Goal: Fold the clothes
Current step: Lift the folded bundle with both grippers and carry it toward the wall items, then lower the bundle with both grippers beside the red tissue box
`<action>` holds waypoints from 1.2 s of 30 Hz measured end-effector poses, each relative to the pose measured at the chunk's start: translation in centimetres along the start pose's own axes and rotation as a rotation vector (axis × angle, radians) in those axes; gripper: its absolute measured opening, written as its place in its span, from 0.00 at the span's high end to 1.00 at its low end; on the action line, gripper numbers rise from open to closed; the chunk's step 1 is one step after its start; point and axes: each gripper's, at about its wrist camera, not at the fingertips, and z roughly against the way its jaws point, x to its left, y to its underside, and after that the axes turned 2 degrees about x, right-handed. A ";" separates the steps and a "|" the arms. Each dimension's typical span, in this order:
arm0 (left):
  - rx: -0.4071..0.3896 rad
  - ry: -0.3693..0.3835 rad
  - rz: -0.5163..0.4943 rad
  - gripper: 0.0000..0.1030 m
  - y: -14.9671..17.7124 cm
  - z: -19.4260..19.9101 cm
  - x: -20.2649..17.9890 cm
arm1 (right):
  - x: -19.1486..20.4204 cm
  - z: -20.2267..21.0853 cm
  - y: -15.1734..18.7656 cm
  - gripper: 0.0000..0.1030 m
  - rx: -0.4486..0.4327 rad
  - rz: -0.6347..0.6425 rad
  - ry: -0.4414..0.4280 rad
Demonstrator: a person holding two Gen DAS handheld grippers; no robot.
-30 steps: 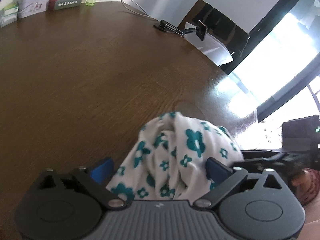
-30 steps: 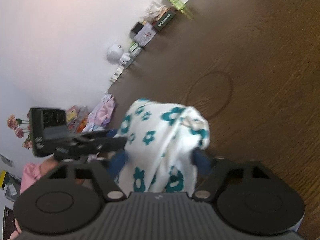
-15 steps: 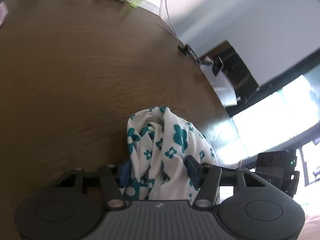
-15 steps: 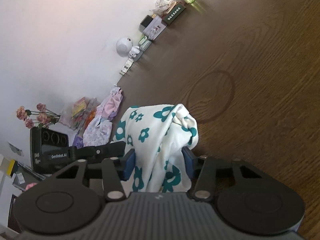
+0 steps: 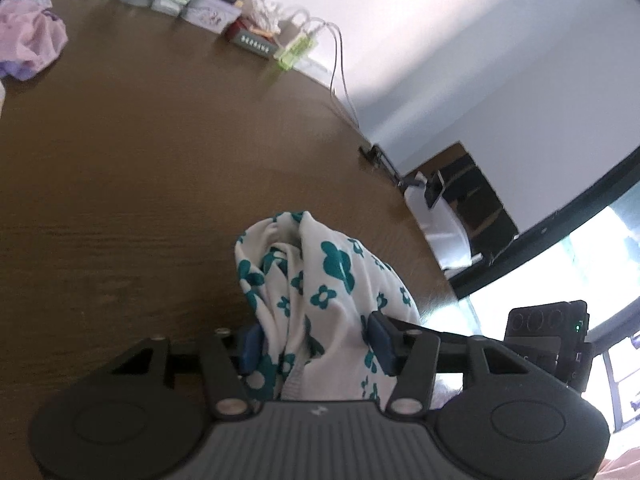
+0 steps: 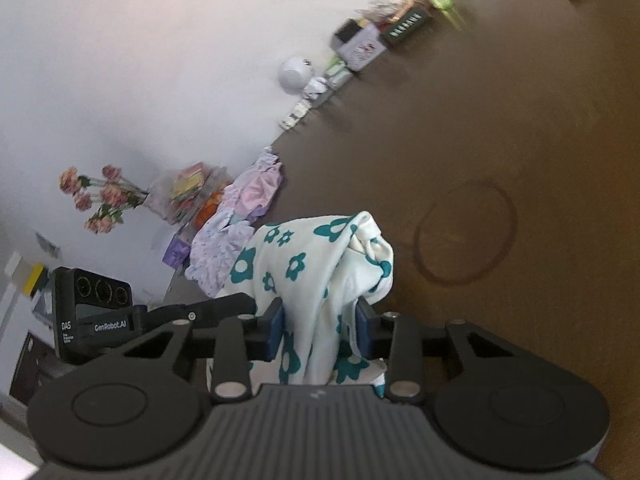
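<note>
A white garment with teal flowers (image 5: 320,276) hangs bunched above the brown table (image 5: 140,160), held from both sides. My left gripper (image 5: 316,344) has the cloth between its blue pads; its jaws are closing and the pads press the fabric. In the right wrist view the same garment (image 6: 312,256) passes between the pads of my right gripper (image 6: 320,330), whose jaws are also closing on it. The other gripper's camera body shows at the edge of each view, the right one (image 5: 548,340) and the left one (image 6: 92,312).
Pink and lilac clothes (image 6: 252,192) lie heaped at the table's far left by the wall. Small boxes (image 5: 208,12), a green bottle and cables (image 5: 340,60) line the wall edge. A dark ring stain (image 6: 464,236) marks the tabletop. A chair (image 5: 460,184) stands beyond the table's right edge.
Both grippers have narrowed onto the floral garment, which now hangs bunched and lifted between the pads. Both views have rolled, and the left gripper has swung across the table.
</note>
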 end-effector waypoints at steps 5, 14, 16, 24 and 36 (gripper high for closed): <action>-0.077 0.004 0.016 0.50 -1.2 0.7 -1.5 | 1.6 0.7 -3.5 0.66 0.023 0.078 -0.017; -0.238 -0.021 0.011 0.49 -9.4 -0.4 -4.5 | 4.9 0.7 -14.6 0.66 0.009 0.242 0.001; -0.250 -0.035 0.005 0.49 -12.2 -1.2 -4.6 | 4.9 0.0 -16.8 0.66 0.002 0.236 0.009; -0.169 -0.135 -0.057 0.46 -26.0 -6.4 -1.9 | 1.8 -7.4 -25.3 0.66 -0.053 0.110 0.053; 0.059 -0.302 -0.155 0.44 -40.6 -21.0 4.9 | -7.2 -19.5 -28.4 0.66 -0.275 -0.253 0.191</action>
